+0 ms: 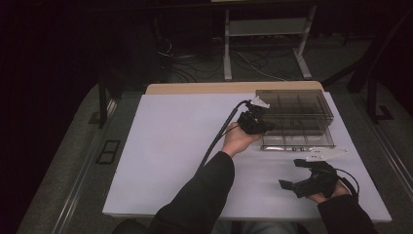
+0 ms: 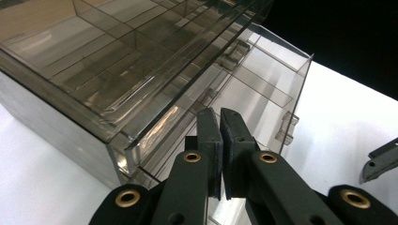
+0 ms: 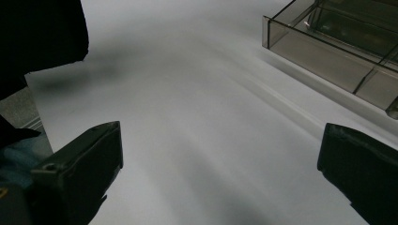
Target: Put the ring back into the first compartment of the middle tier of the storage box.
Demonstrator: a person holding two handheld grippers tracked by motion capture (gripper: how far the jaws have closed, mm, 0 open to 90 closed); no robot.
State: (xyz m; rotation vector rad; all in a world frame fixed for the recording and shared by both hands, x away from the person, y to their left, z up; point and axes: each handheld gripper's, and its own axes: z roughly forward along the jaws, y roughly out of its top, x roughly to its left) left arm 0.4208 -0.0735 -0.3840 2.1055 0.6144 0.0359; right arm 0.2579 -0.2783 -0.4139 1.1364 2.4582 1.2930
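Right gripper (image 1: 298, 174), near table edge: jaws wide apart, holding nothing, resting on the white table (image 1: 170, 146). Left gripper (image 1: 267, 126), farther: jaws closed together at the near-left corner of the clear box (image 1: 297, 117), far right; whether they pinch its lid edge is unclear. Box likely light, rigid, slippery, brittle; grip by rim.

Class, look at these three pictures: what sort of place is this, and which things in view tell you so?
Probably a lab or workshop set up for recording handling tasks. A white-topped table stands in a dark room, loose cables trail over the floor behind it, and a person works a clear compartment box with hand-held grippers.
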